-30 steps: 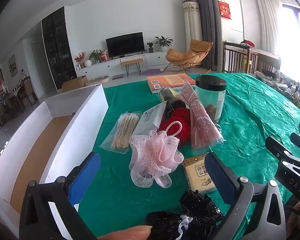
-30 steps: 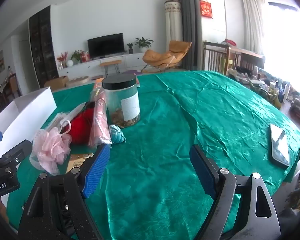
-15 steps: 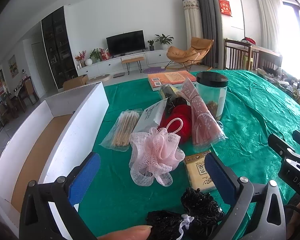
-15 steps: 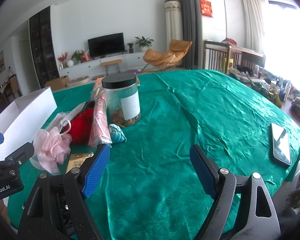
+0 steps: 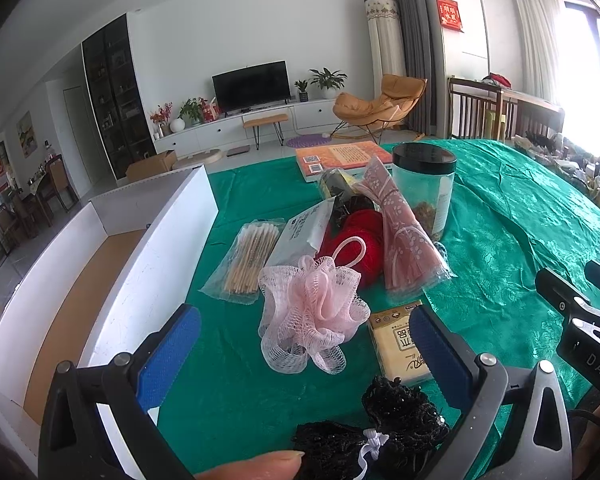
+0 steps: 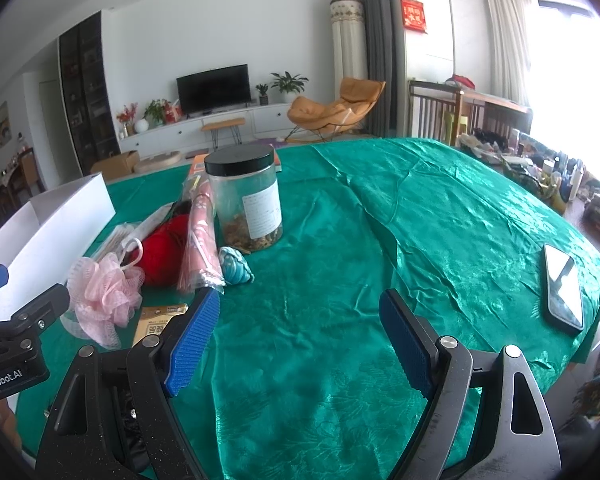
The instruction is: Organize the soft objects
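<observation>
A pink mesh bath pouf [image 5: 312, 312] lies on the green tablecloth, just ahead of my open, empty left gripper [image 5: 300, 344]. Behind it sit a red yarn ball [image 5: 358, 248] and a pink wrapped cloth in plastic [image 5: 402, 236]. A black lace item [image 5: 384, 424] lies under the left gripper. A white open box [image 5: 100, 264] stands at the left. My right gripper [image 6: 296, 336] is open and empty over bare tablecloth; the pouf [image 6: 104, 292], the yarn [image 6: 164, 248] and a small teal soft item [image 6: 236, 270] lie to its left.
A clear jar with a black lid [image 5: 424, 192], a bag of cotton swabs [image 5: 248, 260], a white packet [image 5: 304, 232], a yellow card pack [image 5: 402, 340] and an orange book [image 5: 342, 156] share the pile. A phone [image 6: 562, 288] lies at the table's right edge.
The left gripper has risen and moved slightly forward over the pile. The right gripper has barely moved. Both stay open.
</observation>
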The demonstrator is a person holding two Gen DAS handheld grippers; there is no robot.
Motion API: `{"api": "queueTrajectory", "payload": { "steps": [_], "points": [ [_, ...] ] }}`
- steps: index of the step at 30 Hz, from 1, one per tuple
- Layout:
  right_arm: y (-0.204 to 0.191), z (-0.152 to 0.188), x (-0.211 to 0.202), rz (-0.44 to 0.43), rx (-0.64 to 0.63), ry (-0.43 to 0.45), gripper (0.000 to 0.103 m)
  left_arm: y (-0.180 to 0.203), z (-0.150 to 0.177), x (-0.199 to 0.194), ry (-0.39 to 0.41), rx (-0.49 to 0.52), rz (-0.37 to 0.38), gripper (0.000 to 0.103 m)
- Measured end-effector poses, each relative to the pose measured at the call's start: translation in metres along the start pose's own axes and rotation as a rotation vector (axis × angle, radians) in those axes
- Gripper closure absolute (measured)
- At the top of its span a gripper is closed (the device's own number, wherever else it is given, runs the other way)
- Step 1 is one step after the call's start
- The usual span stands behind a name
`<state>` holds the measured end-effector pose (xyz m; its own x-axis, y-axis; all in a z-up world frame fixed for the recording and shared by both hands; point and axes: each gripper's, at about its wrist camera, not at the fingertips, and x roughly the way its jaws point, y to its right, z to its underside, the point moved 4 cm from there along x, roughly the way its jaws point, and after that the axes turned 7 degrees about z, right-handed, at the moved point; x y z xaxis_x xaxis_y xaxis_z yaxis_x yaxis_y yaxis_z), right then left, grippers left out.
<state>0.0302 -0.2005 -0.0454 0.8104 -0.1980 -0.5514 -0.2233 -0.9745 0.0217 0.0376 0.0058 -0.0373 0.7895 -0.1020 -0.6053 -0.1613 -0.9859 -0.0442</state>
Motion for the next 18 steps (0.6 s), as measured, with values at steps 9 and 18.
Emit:
{"api": "queueTrajectory", "payload": {
  "steps": [9, 18],
  "points": [
    [-0.0007, 0.0017, 0.0021, -0.002, -0.002, -0.002, 0.018, 0.0011, 0.0004, 0.0023, -0.003, 0.001, -0.001, 0.000],
    [-0.0034, 0.0042, 0.0011, -0.005, -0.003, -0.003, 0.018, 0.0012, 0.0019, 0.0039, -0.007, 0.001, -0.002, 0.000]
  ]
}}
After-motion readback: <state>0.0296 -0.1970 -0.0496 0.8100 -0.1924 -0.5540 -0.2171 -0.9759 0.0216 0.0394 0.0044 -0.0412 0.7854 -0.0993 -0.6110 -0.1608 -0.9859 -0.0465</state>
